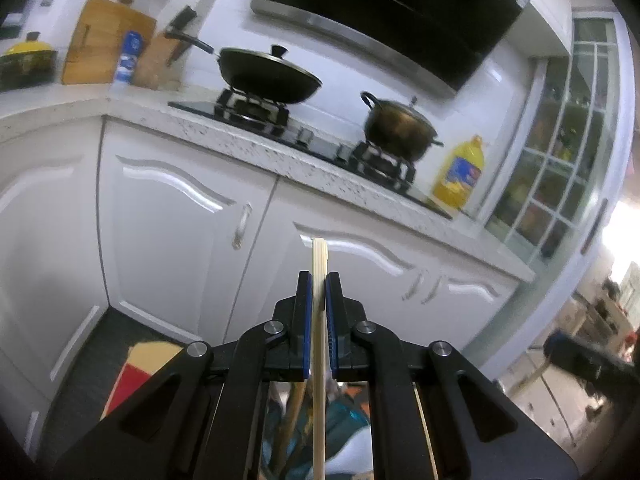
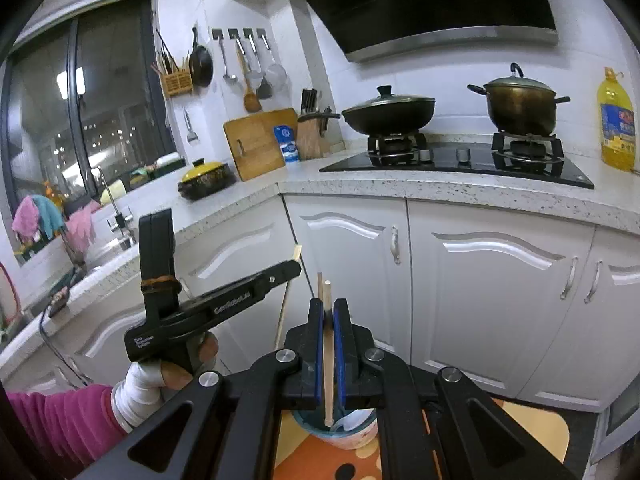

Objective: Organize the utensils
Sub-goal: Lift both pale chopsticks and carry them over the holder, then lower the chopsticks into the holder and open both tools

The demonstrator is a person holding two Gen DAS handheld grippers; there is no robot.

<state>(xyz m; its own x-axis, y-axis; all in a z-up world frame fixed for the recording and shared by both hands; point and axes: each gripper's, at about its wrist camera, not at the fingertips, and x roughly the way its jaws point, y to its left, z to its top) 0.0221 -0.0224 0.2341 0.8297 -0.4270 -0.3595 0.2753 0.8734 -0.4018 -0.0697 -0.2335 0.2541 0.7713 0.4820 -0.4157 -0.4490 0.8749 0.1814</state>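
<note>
Between the blue pads of the left gripper [image 1: 318, 280] stands a pale bamboo chopstick [image 1: 319, 320], clamped upright, its lower end cut off by the frame. Likewise the right gripper [image 2: 328, 306] is clenched on a second chopstick [image 2: 328, 352], whose foot dips toward a half-hidden cup [image 2: 352, 430] below. Behind, white cabinets [image 2: 480, 300] blur.

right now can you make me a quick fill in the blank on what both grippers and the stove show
The left gripper is shut on a single ____.
The wok sits on the stove's ____ burner in the right wrist view.
Right of the lidded pot stands a bottle of ____ oil.
The right gripper holds chopsticks above a ____.

Missing words: chopstick; left; yellow; cup
</note>
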